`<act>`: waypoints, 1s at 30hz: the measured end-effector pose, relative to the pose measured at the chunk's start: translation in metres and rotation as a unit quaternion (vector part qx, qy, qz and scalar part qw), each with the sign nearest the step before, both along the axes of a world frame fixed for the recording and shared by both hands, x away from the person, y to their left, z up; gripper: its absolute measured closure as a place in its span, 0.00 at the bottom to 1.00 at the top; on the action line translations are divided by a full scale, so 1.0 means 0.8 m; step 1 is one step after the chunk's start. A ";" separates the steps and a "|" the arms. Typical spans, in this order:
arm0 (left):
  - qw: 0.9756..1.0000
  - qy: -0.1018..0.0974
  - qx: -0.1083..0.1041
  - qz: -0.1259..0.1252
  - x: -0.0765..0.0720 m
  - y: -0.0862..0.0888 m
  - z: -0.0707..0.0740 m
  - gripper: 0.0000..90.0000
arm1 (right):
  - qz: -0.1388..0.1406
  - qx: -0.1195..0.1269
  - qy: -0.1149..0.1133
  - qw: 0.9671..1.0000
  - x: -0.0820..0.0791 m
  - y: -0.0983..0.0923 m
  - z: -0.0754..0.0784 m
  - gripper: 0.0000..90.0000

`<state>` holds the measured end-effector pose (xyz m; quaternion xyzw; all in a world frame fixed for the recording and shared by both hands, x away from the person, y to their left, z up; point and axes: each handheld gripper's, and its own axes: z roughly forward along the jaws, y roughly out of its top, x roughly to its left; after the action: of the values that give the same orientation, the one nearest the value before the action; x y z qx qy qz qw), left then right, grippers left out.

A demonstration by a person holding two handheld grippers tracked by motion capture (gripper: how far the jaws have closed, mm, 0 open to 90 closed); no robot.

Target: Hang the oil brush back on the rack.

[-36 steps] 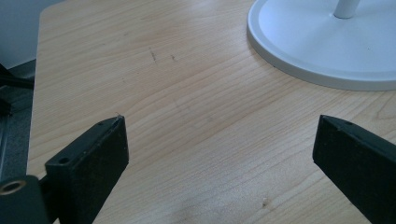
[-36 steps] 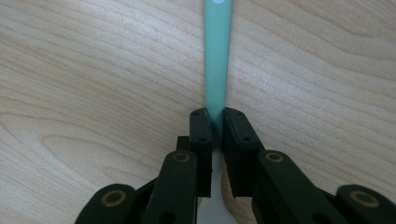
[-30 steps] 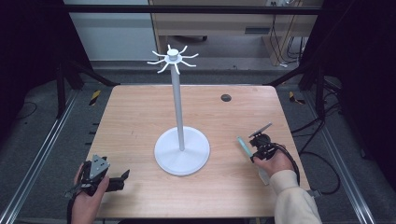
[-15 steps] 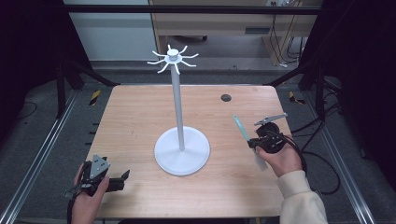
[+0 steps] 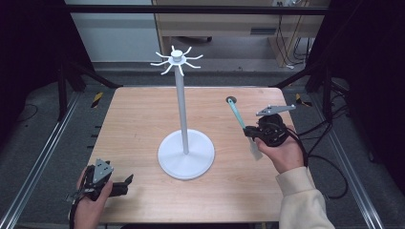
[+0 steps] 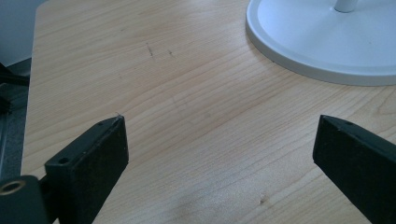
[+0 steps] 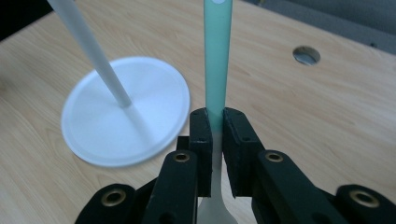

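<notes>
Between the black jaws of the right gripper (image 7: 213, 122) sits a slim utensil (image 7: 217, 51) with a mint-green handle and a pale end, clamped partway along its length. In the high view the right gripper (image 5: 250, 132) holds it tilted above the table (image 5: 138, 119), handle end up and away from the person, to the right of the white stand (image 5: 185, 152), whose post carries a ring of hooks (image 5: 176, 59). The utensil looks light, stiff and smooth, probably plastic, so it could swivel in a pinch; a hold on the flat of the handle should steady it. The left gripper (image 5: 128, 180) rests low near the table's near left corner, jaws wide apart and holding nothing.
</notes>
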<state>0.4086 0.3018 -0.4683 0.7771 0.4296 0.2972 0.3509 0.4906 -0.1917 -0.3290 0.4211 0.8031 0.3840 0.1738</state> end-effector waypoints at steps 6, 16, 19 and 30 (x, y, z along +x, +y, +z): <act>1.000 -0.001 0.001 -0.004 0.001 -0.002 0.000 0.03 | 0.018 0.033 -0.042 0.998 -0.007 0.018 0.025 0.92; 1.000 0.001 -0.001 -0.001 0.002 -0.002 -0.001 0.03 | 0.027 0.048 -0.065 0.996 -0.012 0.029 0.041 0.92; 1.000 0.001 -0.001 0.000 0.002 -0.001 -0.001 0.03 | 0.030 0.057 -0.067 0.996 -0.010 0.033 0.043 0.92; 1.000 -0.001 0.002 -0.001 0.001 -0.002 0.000 0.03 | 0.025 0.062 -0.081 0.995 -0.016 0.038 0.053 0.92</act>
<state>0.4093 0.3000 -0.4682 0.7781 0.4279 0.2978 0.3504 0.4781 -0.1610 -0.2869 0.3788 0.7713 0.4700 0.2020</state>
